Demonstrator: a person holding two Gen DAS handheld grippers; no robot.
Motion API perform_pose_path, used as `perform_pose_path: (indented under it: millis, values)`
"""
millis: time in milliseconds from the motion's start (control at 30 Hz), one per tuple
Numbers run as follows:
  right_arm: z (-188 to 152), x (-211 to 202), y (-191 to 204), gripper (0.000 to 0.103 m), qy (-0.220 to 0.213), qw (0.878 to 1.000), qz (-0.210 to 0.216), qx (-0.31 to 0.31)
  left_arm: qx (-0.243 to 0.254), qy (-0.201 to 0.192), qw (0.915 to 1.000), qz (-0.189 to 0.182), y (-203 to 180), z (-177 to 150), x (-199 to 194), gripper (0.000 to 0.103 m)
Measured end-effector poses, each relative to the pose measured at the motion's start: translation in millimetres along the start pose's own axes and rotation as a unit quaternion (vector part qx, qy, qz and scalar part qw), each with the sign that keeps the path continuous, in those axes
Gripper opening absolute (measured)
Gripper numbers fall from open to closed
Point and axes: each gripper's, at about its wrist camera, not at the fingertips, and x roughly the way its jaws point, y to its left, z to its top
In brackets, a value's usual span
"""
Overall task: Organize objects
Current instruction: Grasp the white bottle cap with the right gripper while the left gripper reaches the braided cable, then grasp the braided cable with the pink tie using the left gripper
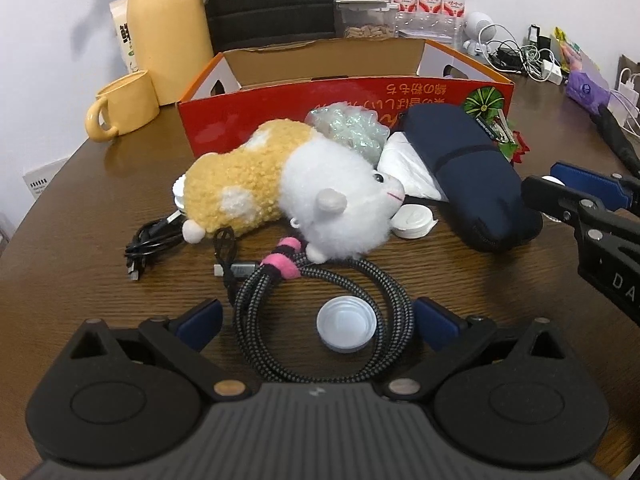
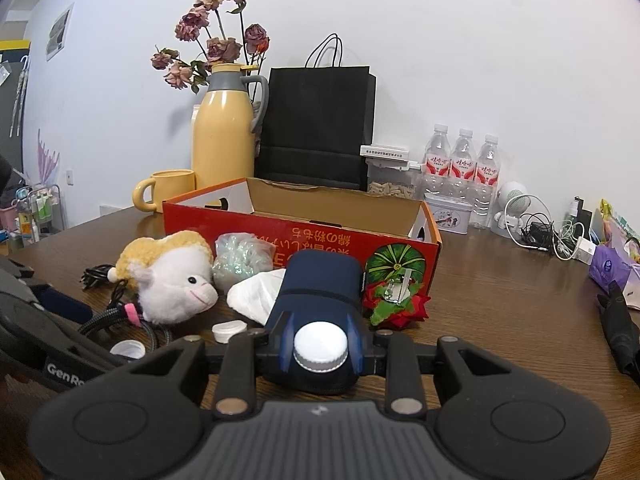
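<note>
From the left wrist view, the left gripper [image 1: 316, 322] hangs spread wide over the coiled braided cable [image 1: 320, 320], its blue pads on either side of the coil and touching nothing, a white bottle cap [image 1: 346, 328] lying inside the loop, the plush toy [image 1: 296, 196] just beyond the cable and the open red box [image 1: 344, 108] behind the toy. From the right wrist view, the right gripper [image 2: 320, 350] pinches a white screw cap [image 2: 320, 346] between its blue pads, directly over the navy pouch [image 2: 320, 288] that lies in front of the red box, with the plush toy left of the pouch.
</note>
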Motion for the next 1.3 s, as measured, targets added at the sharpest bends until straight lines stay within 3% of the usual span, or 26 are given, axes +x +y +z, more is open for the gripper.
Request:
perform_pose_path:
  millis: [67,367,433,767,1300]
  values:
    - [0,0,0,0.027,0.0,1.0,0.0,0.0,-0.025,0.006,0.9995,-0.017,7,0,4,0.103]
    - [0,1,-1,0.027,0.002,1.0,0.001,0.001,-0.028,-0.016,0.9993,-0.02,9,-6,2,0.103]
    - [-1,1,-1,0.027,0.003,1.0,0.001,0.001,-0.028,-0.026,0.9991,-0.018,9,-8,-2,0.093]
    - [-2,0,-1,0.027,0.002,1.0,0.0,-0.002,-0.029,-0.051,0.998,-0.025,16,-17,-22,0.091]
    - [12,-20,6,0.027,-0.042,0.999,0.021,-0.01,-0.025,-0.154,0.9865,-0.051,26,-2,-88,0.09]
